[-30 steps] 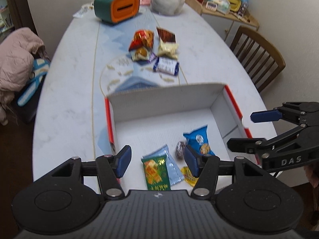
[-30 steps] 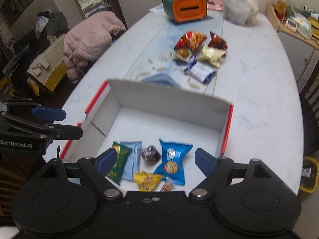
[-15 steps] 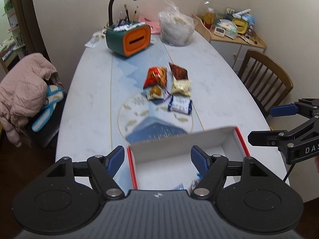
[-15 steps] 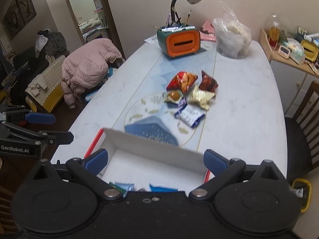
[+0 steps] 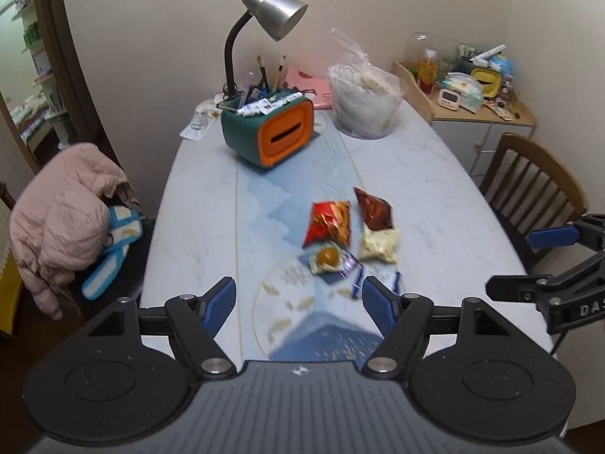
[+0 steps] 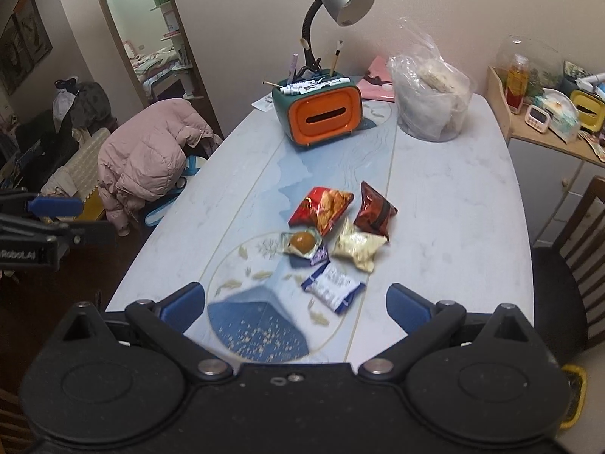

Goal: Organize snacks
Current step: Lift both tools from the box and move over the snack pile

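Left gripper (image 5: 298, 299) wide open, empty; black arm lettered "RobotAI", partly blurred. Right gripper (image 6: 295, 302) also spread, empty; "DAS" on side. Snack packets mid-table (image 6: 453, 196): crinkly red foil bag (image 6: 320, 208), dark maroon pouch (image 6: 374, 210), pale cream packet (image 6: 357, 246), white-blue wrapper (image 6: 333, 286), print unreadable. Orange-faced green organizer (image 6: 321, 113) beyond.

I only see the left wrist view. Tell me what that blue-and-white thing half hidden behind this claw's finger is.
Observer: It's a blue-and-white packet lying flat on the table. It is the snack nearest the claws.
Operator: Report whether the right claw is carrying anything.
Observer: The right claw is wide open and grips nothing.
Operator: Say what's on the floor to its right.
Observer: There's something yellow beside the chair, but it's too cut off to identify.
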